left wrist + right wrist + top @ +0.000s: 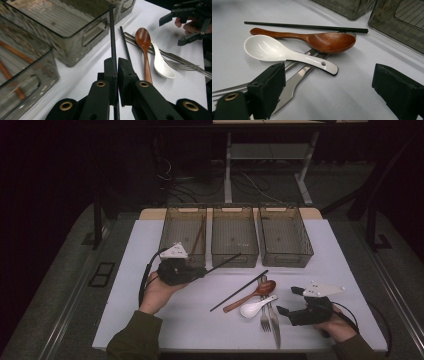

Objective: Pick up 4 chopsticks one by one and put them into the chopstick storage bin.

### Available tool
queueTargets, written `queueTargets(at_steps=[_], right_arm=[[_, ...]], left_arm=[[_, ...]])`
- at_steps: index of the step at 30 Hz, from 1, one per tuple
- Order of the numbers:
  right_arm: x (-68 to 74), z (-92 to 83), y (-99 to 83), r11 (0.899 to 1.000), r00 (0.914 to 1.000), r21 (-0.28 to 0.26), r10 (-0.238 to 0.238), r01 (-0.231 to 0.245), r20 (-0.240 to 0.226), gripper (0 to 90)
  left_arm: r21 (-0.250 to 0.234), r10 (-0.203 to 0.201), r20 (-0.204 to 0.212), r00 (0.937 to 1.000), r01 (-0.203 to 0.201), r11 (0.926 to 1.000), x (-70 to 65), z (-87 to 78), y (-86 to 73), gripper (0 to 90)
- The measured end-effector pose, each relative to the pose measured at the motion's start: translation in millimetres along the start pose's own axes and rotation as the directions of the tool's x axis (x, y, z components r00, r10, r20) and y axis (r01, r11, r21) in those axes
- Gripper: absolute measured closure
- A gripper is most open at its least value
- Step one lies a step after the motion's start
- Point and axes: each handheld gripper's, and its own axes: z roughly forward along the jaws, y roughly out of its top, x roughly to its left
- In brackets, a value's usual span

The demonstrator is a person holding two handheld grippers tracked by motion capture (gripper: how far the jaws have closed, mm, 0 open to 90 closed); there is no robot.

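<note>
My left gripper (201, 271) is shut on a black chopstick (225, 261), held above the table in front of the left bin (185, 232). In the left gripper view the jaws pinch the chopstick (113, 37), whose far end reaches over the middle bin (75, 30). A second black chopstick (239, 291) lies on the white table (150, 320). Beside it lie a wooden spoon (257, 291), a white ceramic spoon (254, 308), a fork (264, 317) and a knife (275, 322). My right gripper (290, 301) stands open just right of this pile, nothing between its pads (269, 85).
Three translucent grey bins stand in a row at the table's back: the left one holds brown chopsticks (197, 240), the middle (234, 236) and right (285, 235) ones look bare. Beyond the table are a dark floor, cables and a desk frame.
</note>
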Motion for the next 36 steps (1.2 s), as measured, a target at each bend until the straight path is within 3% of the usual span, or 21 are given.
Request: queueTargets(at_steps=[12, 22, 30, 36], right_arm=[[0.3, 0.0, 0.1, 1.000, 1.0000, 0.000, 0.001, -0.001, 0.004, 11.5], [-0.1, -0.4, 0.2, 1.000, 1.0000, -0.002, 0.003, -0.003, 0.005, 11.5], [0.4, -0.6, 0.3, 1.000, 1.0000, -0.003, 0.004, -0.004, 0.006, 11.5], [-0.1, -0.9, 0.2, 1.000, 1.0000, -0.004, 0.007, -0.007, 0.006, 11.5]], left_arm=[[-0.025, -0.021, -0.044, 0.9988, 0.020, 0.9995, 20.0, -14.5, 4.0, 85.3], [-0.061, -0.054, -0.107, 0.9928, 0.048, 0.9970, 42.1, -28.7, 12.8, 85.3], [-0.078, -0.078, -0.165, 0.9832, 0.066, 0.9947, 60.4, -34.3, 29.8, 85.3], [-0.079, -0.108, -0.221, 0.9693, 0.092, 0.9926, 77.0, -31.2, 40.2, 85.3]])
